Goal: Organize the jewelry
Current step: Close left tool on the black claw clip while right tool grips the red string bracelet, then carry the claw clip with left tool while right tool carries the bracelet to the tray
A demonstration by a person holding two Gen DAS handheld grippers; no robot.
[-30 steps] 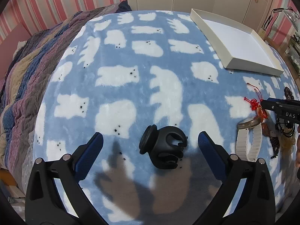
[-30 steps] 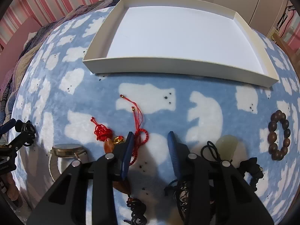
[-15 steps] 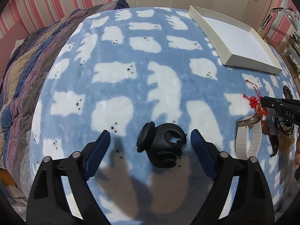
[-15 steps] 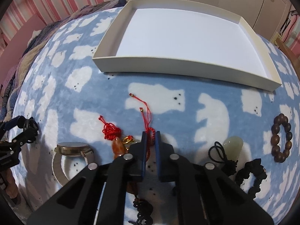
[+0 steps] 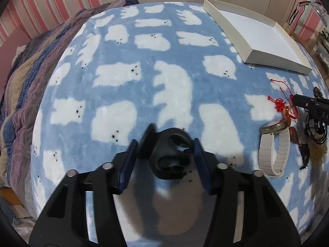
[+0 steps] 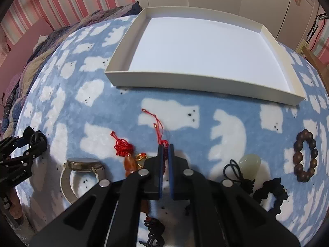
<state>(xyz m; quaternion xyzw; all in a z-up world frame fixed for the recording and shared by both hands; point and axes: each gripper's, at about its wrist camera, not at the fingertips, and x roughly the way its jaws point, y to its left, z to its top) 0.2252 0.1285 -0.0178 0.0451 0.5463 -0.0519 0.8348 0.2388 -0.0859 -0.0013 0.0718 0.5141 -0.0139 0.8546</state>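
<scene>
My left gripper (image 5: 164,144) is shut on a black hair claw clip (image 5: 170,154) that rests on the blue polar-bear blanket. My right gripper (image 6: 165,147) is shut on the red cord of a pendant bracelet (image 6: 158,131), whose red knot (image 6: 122,147) and amber stone (image 6: 130,164) lie to its left. The cord also shows in the left wrist view (image 5: 280,104). A white empty tray (image 6: 205,82) lies beyond, also in the left wrist view (image 5: 273,60).
On the blanket lie a white-strap watch (image 6: 82,164), a pale jade pendant on black cord (image 6: 249,162), a brown bead bracelet (image 6: 305,158), a black scrunchie (image 6: 271,193) and dark beads (image 6: 153,228). A striped quilt (image 5: 20,78) lies left.
My left gripper moved forward and closed its wide-open jaws on the black claw clip. My right gripper closed on the red cord.
</scene>
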